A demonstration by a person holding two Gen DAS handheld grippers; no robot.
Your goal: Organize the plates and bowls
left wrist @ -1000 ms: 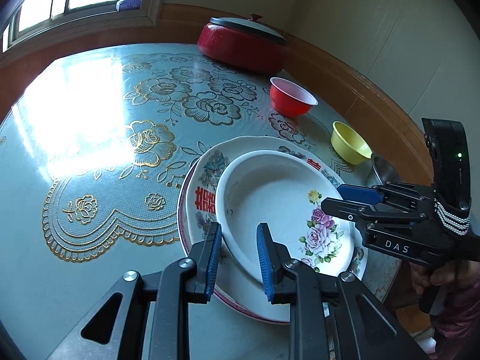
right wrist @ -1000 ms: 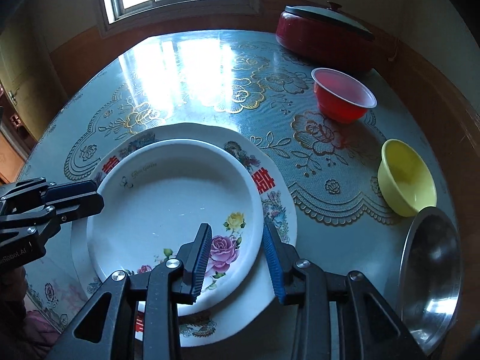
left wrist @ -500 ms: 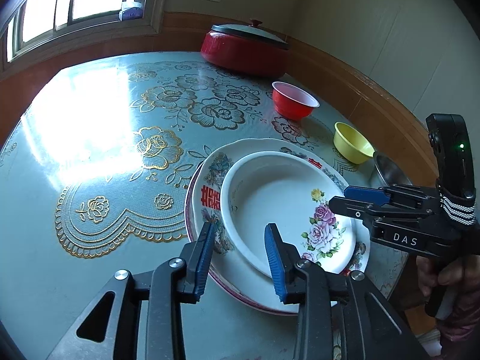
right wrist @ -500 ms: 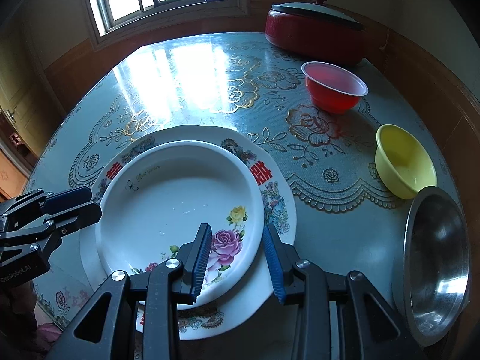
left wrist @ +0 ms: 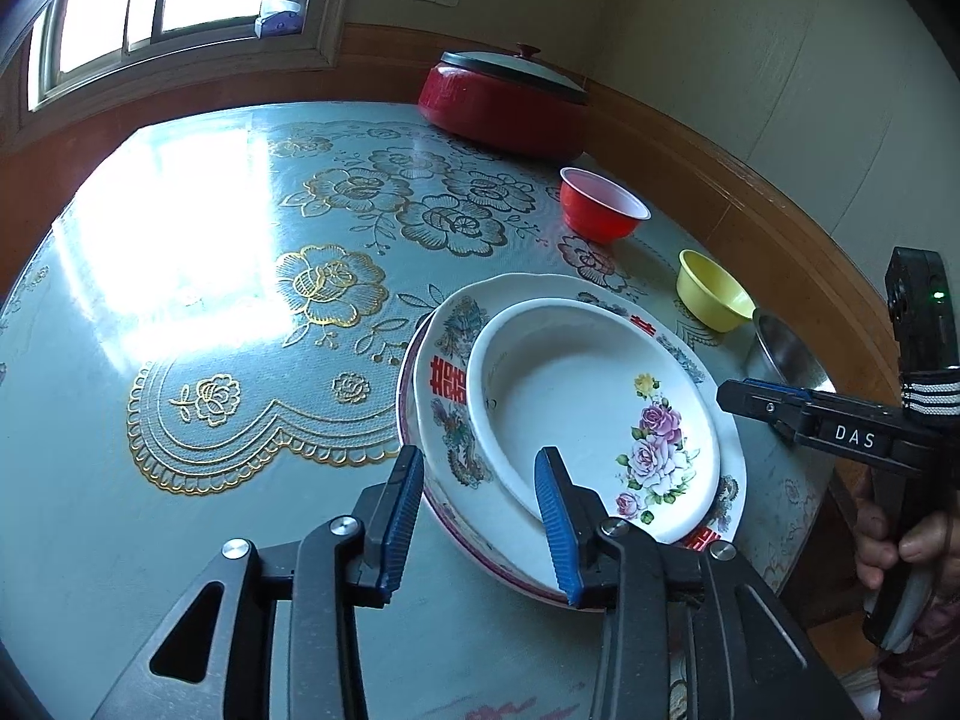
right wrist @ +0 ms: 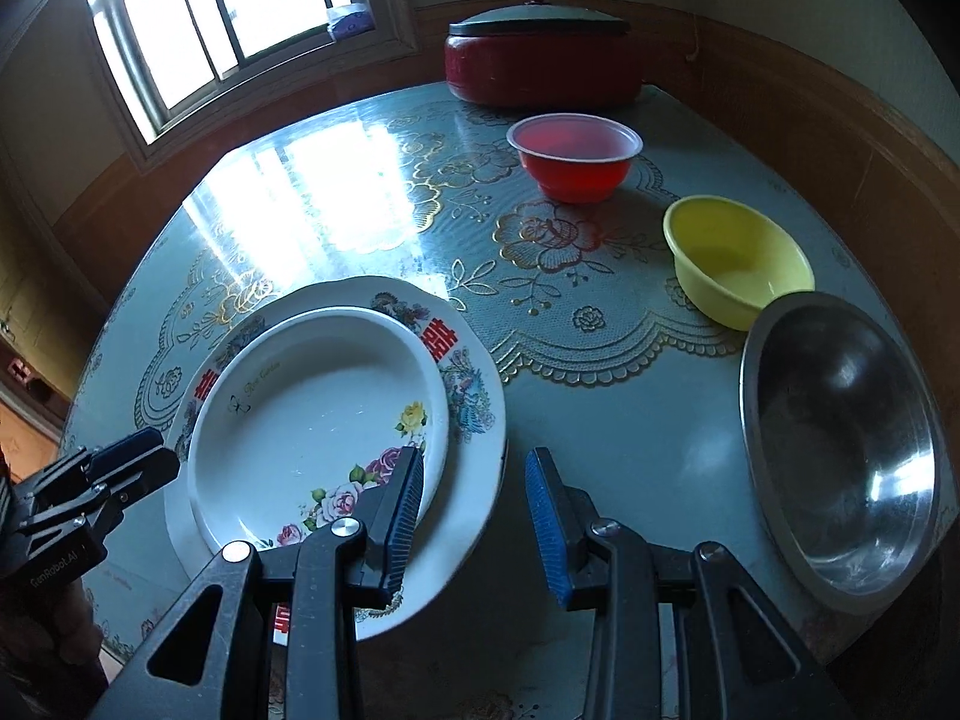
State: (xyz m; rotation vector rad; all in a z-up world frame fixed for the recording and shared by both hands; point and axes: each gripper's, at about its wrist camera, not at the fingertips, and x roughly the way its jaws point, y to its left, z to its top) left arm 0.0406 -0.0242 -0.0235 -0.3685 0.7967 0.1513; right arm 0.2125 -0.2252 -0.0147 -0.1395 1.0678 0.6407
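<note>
Left third of the table point(left wrist: 180, 312): bare patterned cover under window glare, free right out to the rounded near edge.

Centre: stacked plates. A deep white flowered plate point(left wrist: 591, 414) sits inside a wider plate with red characters point(right wrist: 462, 384), which lies on a third plate showing only as a pink-edged rim (visible at the near left side). The stack sits near the table's front edge.

Left gripper point(left wrist: 480, 528): jaws opening, blue pads either side of the stack's near rim, no pad pressing on it. Right gripper point(right wrist: 474, 516): jaws apart and empty, one pad over the right rim of the stack, the other over bare table.

Between the stack and the bowls runs an open strip of cover.

Right side: red bowl point(right wrist: 573, 156) farthest back, yellow bowl point(right wrist: 738, 258) nearer, steel bowl point(right wrist: 840, 450) nearest, its rim at the table edge; yellow and steel rims overlap in this view (contact unclear). Red lidded pot point(right wrist: 540, 60) stands at the back edge by the wall.
</note>
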